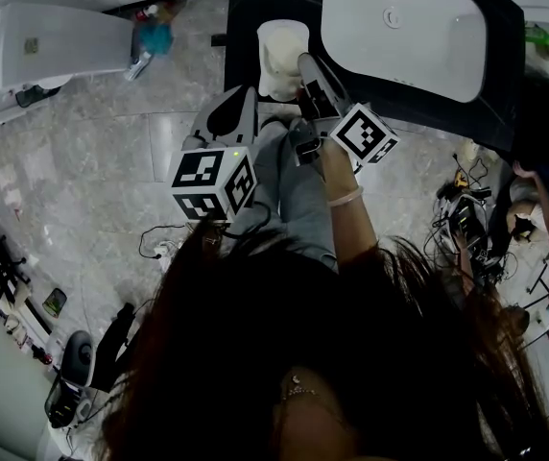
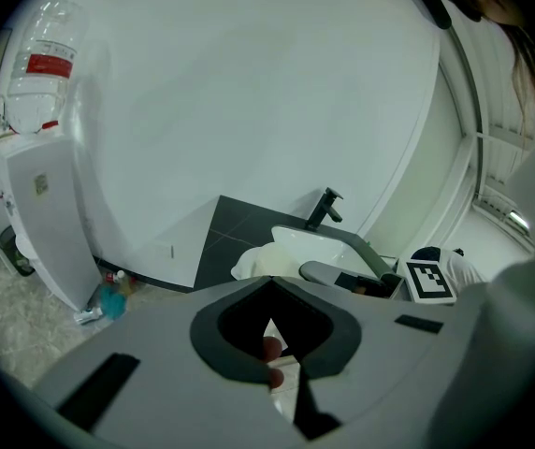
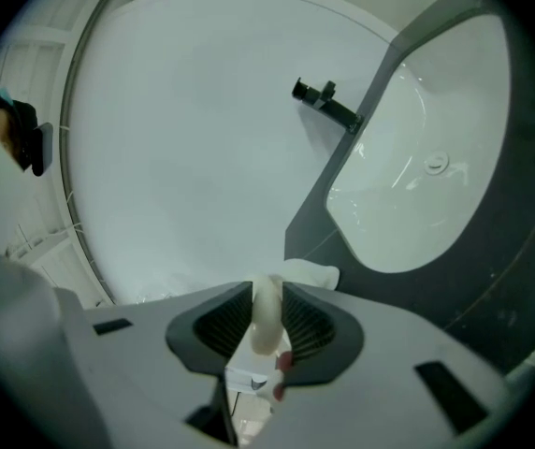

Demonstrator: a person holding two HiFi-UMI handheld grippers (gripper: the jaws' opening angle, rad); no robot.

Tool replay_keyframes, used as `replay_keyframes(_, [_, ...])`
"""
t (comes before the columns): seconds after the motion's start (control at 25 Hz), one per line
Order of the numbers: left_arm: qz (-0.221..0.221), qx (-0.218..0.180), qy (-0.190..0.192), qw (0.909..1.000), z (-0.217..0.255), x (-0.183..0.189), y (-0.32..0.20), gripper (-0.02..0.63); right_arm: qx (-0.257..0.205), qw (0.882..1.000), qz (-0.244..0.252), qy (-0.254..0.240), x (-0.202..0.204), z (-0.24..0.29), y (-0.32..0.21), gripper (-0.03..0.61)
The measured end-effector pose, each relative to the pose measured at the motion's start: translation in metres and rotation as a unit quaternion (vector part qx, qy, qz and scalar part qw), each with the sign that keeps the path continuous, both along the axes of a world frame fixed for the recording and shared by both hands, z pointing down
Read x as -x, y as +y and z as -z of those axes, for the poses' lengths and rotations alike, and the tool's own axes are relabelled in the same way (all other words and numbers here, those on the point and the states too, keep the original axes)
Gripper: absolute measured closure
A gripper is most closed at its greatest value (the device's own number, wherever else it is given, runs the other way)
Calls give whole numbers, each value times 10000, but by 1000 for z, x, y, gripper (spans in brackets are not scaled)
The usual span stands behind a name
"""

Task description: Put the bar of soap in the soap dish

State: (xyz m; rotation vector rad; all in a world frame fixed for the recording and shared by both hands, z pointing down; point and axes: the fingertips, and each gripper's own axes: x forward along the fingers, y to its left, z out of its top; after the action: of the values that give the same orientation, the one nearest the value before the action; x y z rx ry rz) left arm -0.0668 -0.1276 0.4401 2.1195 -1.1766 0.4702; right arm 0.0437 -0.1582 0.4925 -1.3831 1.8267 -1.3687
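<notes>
A pale bar of soap (image 3: 266,311) stands on edge between the ribbed pads of my right gripper (image 3: 267,293), which is shut on it. In the head view the right gripper (image 1: 307,65) reaches over the near edge of the dark counter (image 1: 246,8), right beside the white soap dish (image 1: 280,54). The right gripper view shows the soap dish (image 3: 311,274) just beyond the jaw tips. My left gripper (image 1: 241,99) hangs lower and to the left, off the counter, shut with nothing in it. In its own view the left gripper (image 2: 269,281) points toward the soap dish (image 2: 253,260).
A white sink (image 1: 418,27) fills the counter right of the dish, with a black faucet (image 3: 328,101) at its back. A white water dispenser (image 2: 38,204) and cleaning bottles (image 1: 150,36) stand at the left. A seated person (image 1: 543,161) and cables (image 1: 462,219) are at the right.
</notes>
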Motion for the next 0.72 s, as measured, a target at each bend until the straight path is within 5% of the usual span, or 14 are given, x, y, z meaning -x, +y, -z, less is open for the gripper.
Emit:
replay_keyframes(0.24, [13, 24, -8, 10000, -3, 1, 2, 617, 221, 9974, 390, 569, 4, -13, 2, 472])
replay_keyframes(0.72, [-91, 21, 0, 10000, -2, -1, 1, 617, 157, 9956, 729, 559, 8, -6, 1, 413])
